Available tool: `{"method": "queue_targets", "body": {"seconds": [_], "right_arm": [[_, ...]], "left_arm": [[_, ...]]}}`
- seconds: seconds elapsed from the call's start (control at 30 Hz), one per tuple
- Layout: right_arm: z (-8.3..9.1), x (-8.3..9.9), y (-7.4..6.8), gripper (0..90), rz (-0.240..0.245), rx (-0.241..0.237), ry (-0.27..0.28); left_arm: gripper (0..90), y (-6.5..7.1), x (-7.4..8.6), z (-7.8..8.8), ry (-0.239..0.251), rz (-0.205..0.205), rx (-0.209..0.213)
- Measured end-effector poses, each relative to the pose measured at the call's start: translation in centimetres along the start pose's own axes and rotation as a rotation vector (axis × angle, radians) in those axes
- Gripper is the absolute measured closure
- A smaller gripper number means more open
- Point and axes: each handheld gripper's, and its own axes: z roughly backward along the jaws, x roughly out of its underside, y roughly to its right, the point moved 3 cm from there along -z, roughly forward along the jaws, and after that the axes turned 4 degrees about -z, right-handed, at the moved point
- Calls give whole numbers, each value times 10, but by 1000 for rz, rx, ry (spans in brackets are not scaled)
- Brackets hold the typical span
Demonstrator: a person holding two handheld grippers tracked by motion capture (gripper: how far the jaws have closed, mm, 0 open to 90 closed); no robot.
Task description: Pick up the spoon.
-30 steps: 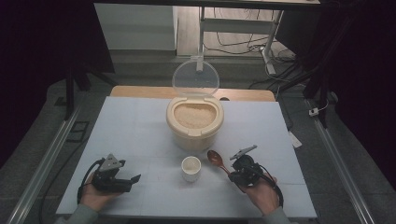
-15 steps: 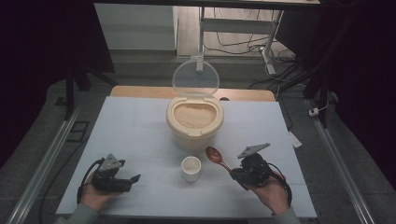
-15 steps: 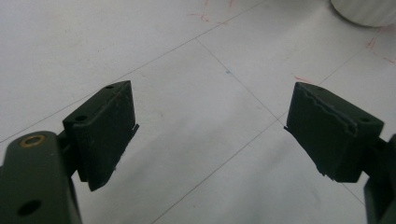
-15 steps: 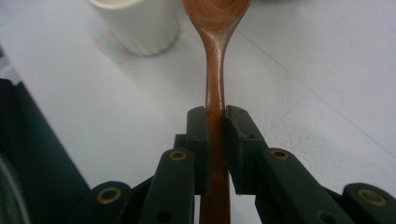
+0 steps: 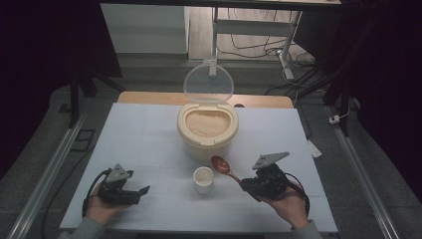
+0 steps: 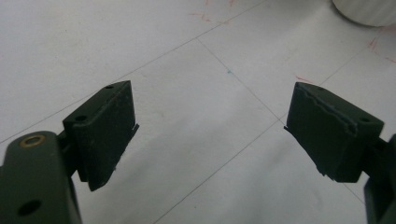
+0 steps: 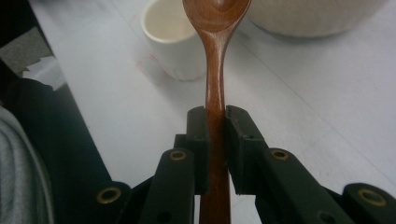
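A cream rice container (image 5: 207, 129) stands at the table's middle, full of rice, its clear lid (image 5: 208, 83) raised behind it. A small white cup (image 5: 203, 179) sits in front of it, also seen in the right gripper view (image 7: 173, 37). My right gripper (image 5: 249, 185) is shut on the handle of a brown wooden spoon (image 5: 223, 167), whose bowl points toward the container, just right of the cup. In the right gripper view the spoon (image 7: 215, 70) runs straight up between the jaws. My left gripper (image 5: 142, 193) rests at the front left, open, with bare table between its pads (image 6: 105, 130).
The white table (image 5: 144, 139) has its front edge just below both hands. A wooden board (image 5: 149, 98) lies behind the table's far edge. Metal rails (image 5: 47, 174) run along both sides, and cables (image 5: 249, 47) lie on the floor beyond.
My right gripper has drawn back toward the front right with the spoon, away from the container. The left gripper has stayed where it was.
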Motion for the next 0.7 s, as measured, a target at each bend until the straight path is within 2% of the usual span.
{"method": "queue_targets", "body": {"seconds": [0.33, 0.7], "right_arm": [[-1, -16, -7, 795, 55, -37, 16], [-12, -46, -11, 794, 132, -89, 18]], "left_arm": [[156, 0, -1, 0, 2, 4, -1], [156, -1, -1, 0, 5, 0, -2]]}}
